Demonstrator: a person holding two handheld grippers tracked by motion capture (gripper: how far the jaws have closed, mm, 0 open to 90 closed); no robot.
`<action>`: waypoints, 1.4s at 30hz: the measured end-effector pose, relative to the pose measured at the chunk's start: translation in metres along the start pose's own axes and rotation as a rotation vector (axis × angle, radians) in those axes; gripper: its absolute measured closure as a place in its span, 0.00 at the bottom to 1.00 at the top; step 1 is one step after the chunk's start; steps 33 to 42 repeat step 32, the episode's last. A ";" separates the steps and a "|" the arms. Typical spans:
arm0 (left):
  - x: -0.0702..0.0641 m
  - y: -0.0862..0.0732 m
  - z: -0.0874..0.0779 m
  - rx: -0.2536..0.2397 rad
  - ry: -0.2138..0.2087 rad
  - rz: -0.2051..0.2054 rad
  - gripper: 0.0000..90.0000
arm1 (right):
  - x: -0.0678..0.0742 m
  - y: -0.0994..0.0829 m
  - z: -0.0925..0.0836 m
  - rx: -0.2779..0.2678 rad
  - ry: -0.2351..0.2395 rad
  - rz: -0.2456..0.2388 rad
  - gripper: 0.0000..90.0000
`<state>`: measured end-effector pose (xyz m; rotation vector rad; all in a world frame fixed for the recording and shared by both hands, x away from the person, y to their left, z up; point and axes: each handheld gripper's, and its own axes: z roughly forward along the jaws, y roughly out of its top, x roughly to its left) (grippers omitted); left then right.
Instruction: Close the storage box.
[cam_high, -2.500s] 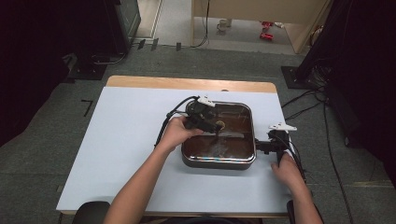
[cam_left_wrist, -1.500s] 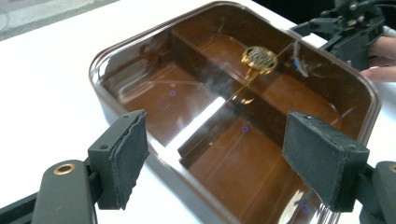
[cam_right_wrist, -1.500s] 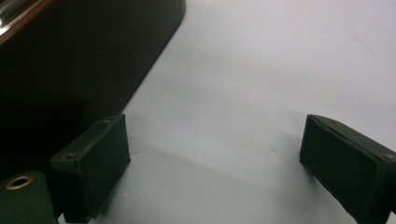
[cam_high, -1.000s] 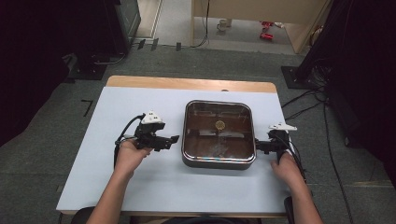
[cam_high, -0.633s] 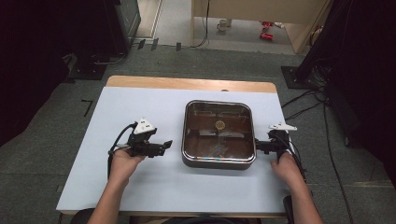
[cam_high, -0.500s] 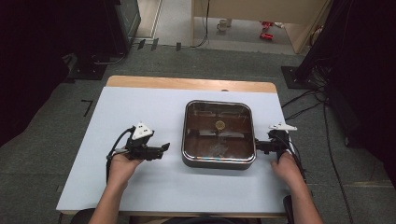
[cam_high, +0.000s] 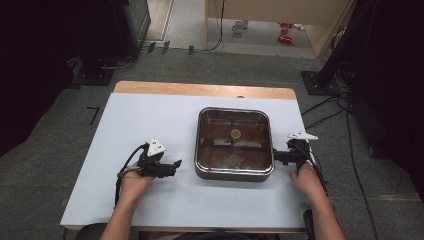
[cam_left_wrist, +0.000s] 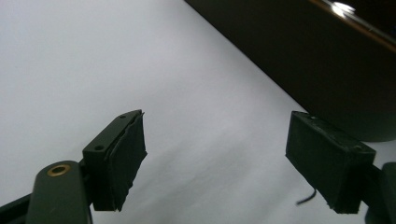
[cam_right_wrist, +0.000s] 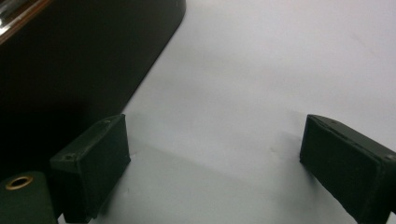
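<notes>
- Grey carpet and dark equipment are being shown around one table (cam_high: 150, 115) in the high view, its top covered in pale blue; one square metal pan (cam_high: 234, 144) is sitting on it, with a glass lid and a small round knob (cam_high: 235, 133) at the middle.
- Left of the pan and apart from it, the left gripper (cam_high: 176, 163) is being held low over the table; just beside the pan's right wall, the right gripper (cam_high: 276, 156) is being held.
- In the left gripper view, two black pads (cam_left_wrist: 122, 156) are being kept wide apart with nothing between them, the pan's dark wall (cam_left_wrist: 322, 65) lying ahead.
- In the right gripper view, both pads (cam_right_wrist: 95, 161) are likewise being kept spread and empty, one close against the pan's wall (cam_right_wrist: 79, 60).
- The pan is being judged heavy, stiff and smooth-sided, the lid breakable; a hold at opposite rims, or at the knob for the lid, is being judged safest.
</notes>
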<state>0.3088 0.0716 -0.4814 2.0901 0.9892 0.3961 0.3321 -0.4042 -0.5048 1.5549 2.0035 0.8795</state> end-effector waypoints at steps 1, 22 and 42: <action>0.000 0.000 0.002 0.009 -0.003 -0.001 0.23 | 0.000 0.000 0.000 0.000 0.000 -0.001 0.09; -0.004 -0.005 0.021 0.035 0.007 0.048 0.23 | 0.000 0.000 0.000 0.000 0.000 -0.001 0.09; -0.005 -0.005 0.022 0.034 0.009 0.049 0.23 | 0.000 0.000 0.000 0.000 0.000 0.000 0.09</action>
